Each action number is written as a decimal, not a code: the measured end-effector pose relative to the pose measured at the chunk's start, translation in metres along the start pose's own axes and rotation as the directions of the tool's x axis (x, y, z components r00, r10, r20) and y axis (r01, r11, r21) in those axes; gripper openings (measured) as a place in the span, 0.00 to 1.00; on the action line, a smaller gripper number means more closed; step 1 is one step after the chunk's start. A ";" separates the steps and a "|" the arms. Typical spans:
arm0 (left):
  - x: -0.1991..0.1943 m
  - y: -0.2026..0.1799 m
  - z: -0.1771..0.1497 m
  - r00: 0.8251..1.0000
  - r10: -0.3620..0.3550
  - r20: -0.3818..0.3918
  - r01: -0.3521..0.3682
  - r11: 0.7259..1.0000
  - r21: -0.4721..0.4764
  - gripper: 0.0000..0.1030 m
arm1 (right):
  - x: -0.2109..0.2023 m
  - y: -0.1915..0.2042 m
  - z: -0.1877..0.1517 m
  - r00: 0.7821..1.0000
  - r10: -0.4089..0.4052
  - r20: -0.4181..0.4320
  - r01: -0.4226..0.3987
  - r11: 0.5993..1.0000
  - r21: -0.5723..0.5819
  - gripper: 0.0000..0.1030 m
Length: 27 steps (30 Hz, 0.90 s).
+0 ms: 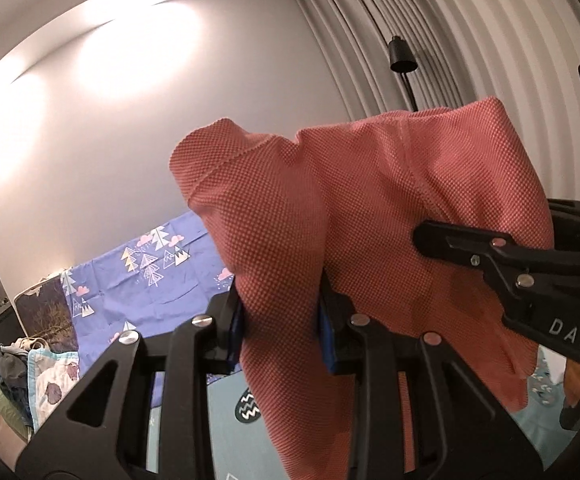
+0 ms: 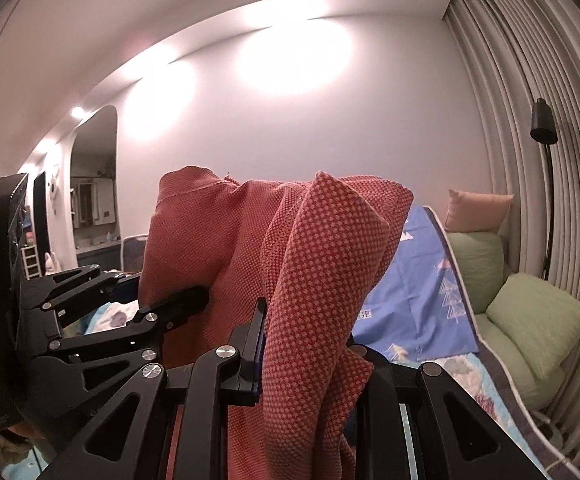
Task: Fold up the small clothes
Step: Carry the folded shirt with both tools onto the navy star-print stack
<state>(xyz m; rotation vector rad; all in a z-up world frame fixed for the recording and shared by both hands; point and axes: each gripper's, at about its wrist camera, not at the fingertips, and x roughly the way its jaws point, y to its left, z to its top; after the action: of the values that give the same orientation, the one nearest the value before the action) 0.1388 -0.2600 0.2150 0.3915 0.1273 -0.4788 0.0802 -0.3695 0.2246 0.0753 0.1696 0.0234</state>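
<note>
A red garment [image 1: 330, 208] of waffle-knit cloth hangs in the air above the bed [image 1: 218, 396], held up by both claws. In the left wrist view the left claw [image 1: 280, 320] is clamped on a bunched fold of it, blue pads [image 1: 236, 326] pressing the cloth from either side, and the right claw [image 1: 442, 236] comes in from the right with its near finger lying over the garment's far side. The white letters "DAS" can be read on that claw's black body. The right wrist view shows what the other does not: the right claw [image 2: 306, 344] is likewise clamped on a thick fold, though its right finger is mostly hidden behind cloth, and the left claw [image 2: 170, 300] reaches in from the left against the garment's edge. Only this view shows the green pillows [image 2: 538, 320] and a pink cushion [image 2: 478, 208] at the right, and an arched doorway [image 2: 94, 184] far left. Both views show a blue sheet [image 1: 142, 284] printed with trees, a black lamp [image 1: 402, 56] and pleated curtains [image 1: 470, 40]. On the sheet in the right wrist view, the letters "GE" end a printed word.
</note>
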 end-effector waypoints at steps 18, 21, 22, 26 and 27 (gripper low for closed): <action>0.181 -0.003 -0.054 0.990 0.009 -0.140 -0.009 1.000 0.001 0.32 | 0.188 -0.083 -0.058 0.984 -0.015 -0.180 0.040 0.990 0.137 0.19; 0.219 -0.003 -0.070 0.984 0.041 -0.174 -0.041 0.999 0.005 0.34 | 0.227 -0.096 -0.075 0.978 0.004 -0.207 0.032 0.985 0.172 0.19; 0.235 -0.002 -0.077 0.979 0.061 -0.195 -0.060 0.998 0.010 0.35 | 0.243 -0.099 -0.082 0.976 0.014 -0.220 0.027 0.983 0.182 0.19; 0.313 0.000 -0.138 0.901 0.204 -0.384 -0.191 0.979 0.072 0.50 | 0.314 -0.119 -0.128 0.925 -0.034 -0.378 0.113 0.975 0.189 0.30; 0.326 0.001 -0.153 0.873 0.245 -0.421 -0.223 0.969 0.102 0.49 | 0.333 -0.126 -0.148 0.894 -0.092 -0.438 0.183 0.968 0.169 0.31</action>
<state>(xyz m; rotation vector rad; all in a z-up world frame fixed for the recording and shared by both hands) 0.4218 -0.3369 0.0068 0.5525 0.4936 -0.1473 0.3849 -0.4747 0.0133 0.2671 0.6196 -0.1226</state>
